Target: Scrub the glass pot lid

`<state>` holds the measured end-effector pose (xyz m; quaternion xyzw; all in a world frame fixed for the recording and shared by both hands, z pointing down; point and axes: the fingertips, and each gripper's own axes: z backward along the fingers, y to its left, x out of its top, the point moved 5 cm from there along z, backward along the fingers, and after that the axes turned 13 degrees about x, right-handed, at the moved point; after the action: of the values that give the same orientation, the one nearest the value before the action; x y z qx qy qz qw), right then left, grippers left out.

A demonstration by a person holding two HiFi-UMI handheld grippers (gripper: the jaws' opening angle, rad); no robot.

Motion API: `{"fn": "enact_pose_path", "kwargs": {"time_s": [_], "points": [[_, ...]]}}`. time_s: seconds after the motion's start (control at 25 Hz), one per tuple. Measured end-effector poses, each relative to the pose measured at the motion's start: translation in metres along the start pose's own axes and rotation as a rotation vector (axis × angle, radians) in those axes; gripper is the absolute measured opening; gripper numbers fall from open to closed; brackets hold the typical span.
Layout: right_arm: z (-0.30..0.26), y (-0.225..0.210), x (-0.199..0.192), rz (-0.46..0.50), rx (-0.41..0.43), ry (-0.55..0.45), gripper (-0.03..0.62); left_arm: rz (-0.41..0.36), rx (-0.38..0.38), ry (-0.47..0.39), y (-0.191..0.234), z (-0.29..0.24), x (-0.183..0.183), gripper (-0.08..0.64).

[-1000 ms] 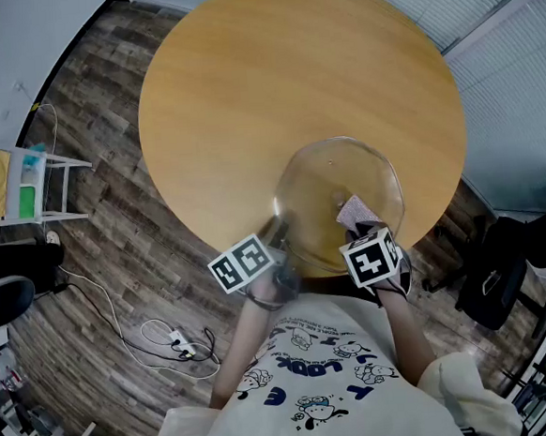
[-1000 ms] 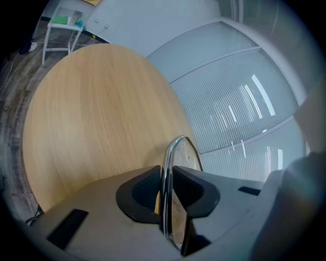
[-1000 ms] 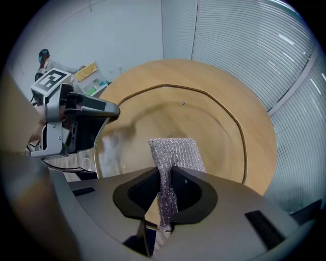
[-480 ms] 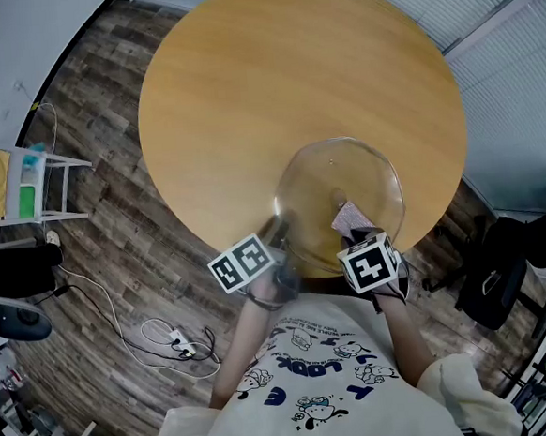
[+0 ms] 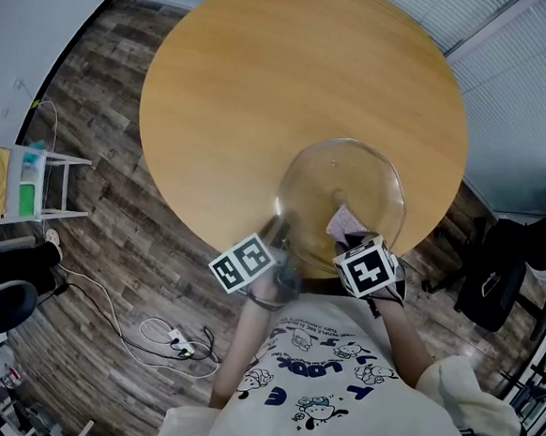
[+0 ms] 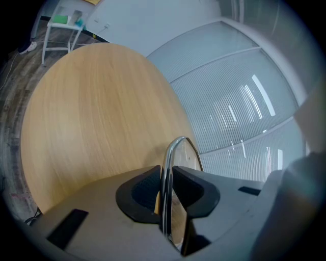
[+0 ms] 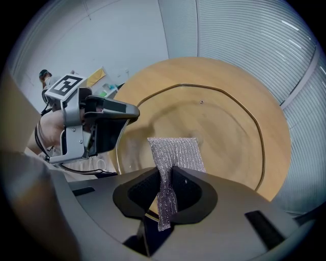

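The glass pot lid (image 5: 338, 184) with a metal rim is held above the near edge of the round wooden table (image 5: 272, 81). My left gripper (image 5: 276, 233) is shut on the lid's left rim (image 6: 170, 153), which runs edge-on between its pads. My right gripper (image 5: 350, 239) is shut on a silvery scrub cloth (image 5: 345, 222), whose free end (image 7: 175, 152) lies against the lid's glass (image 7: 224, 127) near its centre. In the right gripper view the left gripper (image 7: 109, 122) clamps the rim at the left.
A white stand (image 5: 28, 185) with yellow and green items sits on the wood floor at far left. Cables and a power strip (image 5: 179, 340) lie on the floor near the person. A dark chair (image 5: 499, 274) stands at right.
My right gripper with the cloth has slid left and toward me across the lid. The left gripper and the lid have stayed put.
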<state>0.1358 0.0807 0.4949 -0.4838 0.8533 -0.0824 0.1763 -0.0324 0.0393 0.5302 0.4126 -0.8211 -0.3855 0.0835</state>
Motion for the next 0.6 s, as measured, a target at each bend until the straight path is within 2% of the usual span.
{"fn": "enact_pose_path", "kwargs": {"time_s": [0.6], "points": [[-0.007,0.023,0.004,0.043,0.060,0.009,0.075,0.008,0.000,0.002,-0.001,0.000,-0.002,0.074]]}}
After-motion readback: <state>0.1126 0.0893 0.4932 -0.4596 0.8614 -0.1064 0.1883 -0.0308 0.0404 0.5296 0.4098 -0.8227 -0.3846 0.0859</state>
